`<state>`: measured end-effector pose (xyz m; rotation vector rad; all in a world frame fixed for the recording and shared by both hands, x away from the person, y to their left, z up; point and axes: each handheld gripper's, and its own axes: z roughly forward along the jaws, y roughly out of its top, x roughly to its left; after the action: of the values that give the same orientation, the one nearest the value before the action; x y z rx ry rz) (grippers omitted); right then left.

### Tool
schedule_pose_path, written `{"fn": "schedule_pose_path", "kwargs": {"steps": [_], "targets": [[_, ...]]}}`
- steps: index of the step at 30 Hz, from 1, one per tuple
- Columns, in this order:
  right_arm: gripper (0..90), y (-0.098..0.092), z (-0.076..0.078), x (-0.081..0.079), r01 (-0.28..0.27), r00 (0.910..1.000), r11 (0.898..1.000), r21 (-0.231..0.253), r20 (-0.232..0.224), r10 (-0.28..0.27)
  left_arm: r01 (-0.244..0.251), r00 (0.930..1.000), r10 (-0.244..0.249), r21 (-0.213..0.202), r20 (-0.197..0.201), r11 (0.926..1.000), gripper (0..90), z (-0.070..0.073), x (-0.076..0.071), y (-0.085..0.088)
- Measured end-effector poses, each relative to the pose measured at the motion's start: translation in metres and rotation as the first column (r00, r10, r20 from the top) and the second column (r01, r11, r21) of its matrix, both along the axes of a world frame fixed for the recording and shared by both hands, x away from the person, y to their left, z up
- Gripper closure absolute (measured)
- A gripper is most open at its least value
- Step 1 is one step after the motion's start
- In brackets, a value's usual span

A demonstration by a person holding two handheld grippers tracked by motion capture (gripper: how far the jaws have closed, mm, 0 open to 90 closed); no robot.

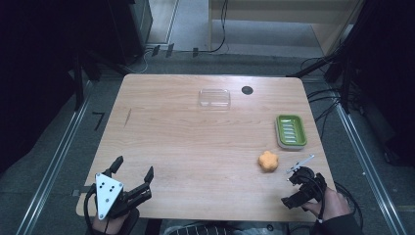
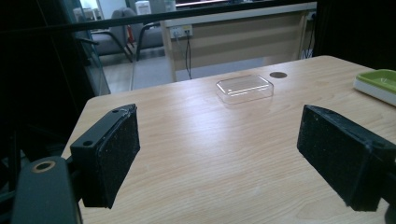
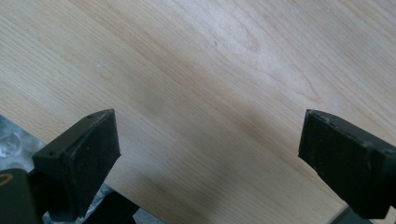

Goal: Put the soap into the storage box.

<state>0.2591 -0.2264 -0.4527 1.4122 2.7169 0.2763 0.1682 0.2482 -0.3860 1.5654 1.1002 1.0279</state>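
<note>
An orange flower-shaped piece [image 1: 268, 160] lies on the wooden table [image 1: 195, 147] toward the right. Behind it stands a green soap dish [image 1: 290, 130], whose corner also shows in the left gripper view [image 2: 378, 80]. A clear plastic lid [image 1: 214, 97] rests near the far edge, seen too in the left gripper view [image 2: 244, 87]. My left gripper [image 1: 133, 171] hovers over the near left corner, open and empty [image 2: 219, 158]. My right gripper [image 1: 291, 188] hangs at the near right, just in front of the orange piece, tilted down at bare wood with its jaws wide apart [image 3: 210, 158].
A dark round hole [image 1: 247, 90] sits near the table's far edge beside the lid. Cables and dark stands surround the table on the floor. The table's near edge runs just under both hands.
</note>
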Motion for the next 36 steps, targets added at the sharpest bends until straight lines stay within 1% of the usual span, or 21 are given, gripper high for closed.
{"fn": "schedule_pose_path", "kwargs": {"steps": [2, 5, 7, 9, 13, 15, 16, 19, 21, 23, 26, 35, 36], "targets": [[5.2, 0.0, 0.0, 0.0, -0.006, 1.0, 1.0, 0.003, 0.002, 0.006, 0.0, 1.0, 0.0, 0.0, 0.001, 1.0, 13.7, 0.0, -0.001, 0.0], [5.2, 0.001, 0.0, 0.001, 0.005, 1.0, 1.0, 0.01, 0.002, -0.005, -0.002, 1.0, 0.002, -0.002, 0.001, 1.0, 13.6, 0.0, 0.0, 0.0], [4.8, 0.004, 0.0, 0.003, 0.018, 0.9998, 0.999, 0.028, -0.008, -0.017, 0.0, 1.0, 0.0, 0.003, -0.002, 1.0, 13.7, 0.0, 0.001, 0.0], [4.6, 0.004, 0.0, 0.003, 0.026, 0.9996, 0.999, 0.031, -0.013, -0.025, 0.001, 1.0, -0.001, 0.003, -0.002, 1.0, 13.6, 0.0, 0.001, 0.0], [3.8, 0.008, -0.002, 0.008, 0.049, 0.9982, 0.997, 0.054, -0.035, -0.047, 0.0, 1.0, 0.0, 0.001, -0.002, 1.0, 13.7, 0.0, 0.001, -0.001], [3.8, 0.009, -0.003, 0.009, 0.045, 0.9984, 0.997, 0.056, -0.036, -0.043, 0.002, 1.0, -0.002, 0.004, -0.004, 1.0, 13.6, 0.0, 0.001, -0.001], [3.8, 0.011, -0.004, 0.01, 0.056, 0.9978, 0.997, 0.061, -0.039, -0.053, 0.003, 1.0, -0.003, 0.005, -0.004, 1.0, 13.6, 0.0, 0.001, -0.001], [3.7, 0.011, -0.006, 0.014, 0.062, 0.9972, 0.997, 0.056, -0.045, -0.059, 0.003, 1.0, -0.002, 0.004, -0.004, 1.0, 13.6, 0.0, 0.001, -0.001], [3.1, 0.011, -0.006, 0.017, 0.087, 0.9954, 0.995, 0.056, -0.044, -0.085, 0.001, 1.0, -0.001, 0.002, -0.004, 1.0, 13.6, 0.0, 0.001, -0.001], [3.0, 0.011, -0.006, 0.018, 0.093, 0.9947, 0.994, 0.056, -0.048, -0.09, 0.002, 1.0, -0.002, 0.005, -0.005, 1.0, 13.6, 0.0, 0.001, -0.001], [3.0, 0.015, -0.007, 0.021, 0.091, 0.9947, 0.994, 0.061, -0.054, -0.088, 0.002, 1.0, -0.002, 0.006, -0.005, 1.0, 13.7, 0.0, 0.002, -0.001], [3.0, 0.023, -0.006, 0.03, 0.094, 0.9946, 0.993, 0.071, -0.051, -0.09, 0.005, 1.0, -0.005, 0.008, -0.004, 1.0, 13.6, 0.0, 0.002, -0.001], [3.0, 0.024, -0.006, 0.031, 0.087, 0.9953, 0.994, 0.073, -0.05, -0.084, 0.005, 1.0, -0.005, 0.009, -0.004, 0.9999, 13.7, 0.0, 0.002, -0.001]]}}
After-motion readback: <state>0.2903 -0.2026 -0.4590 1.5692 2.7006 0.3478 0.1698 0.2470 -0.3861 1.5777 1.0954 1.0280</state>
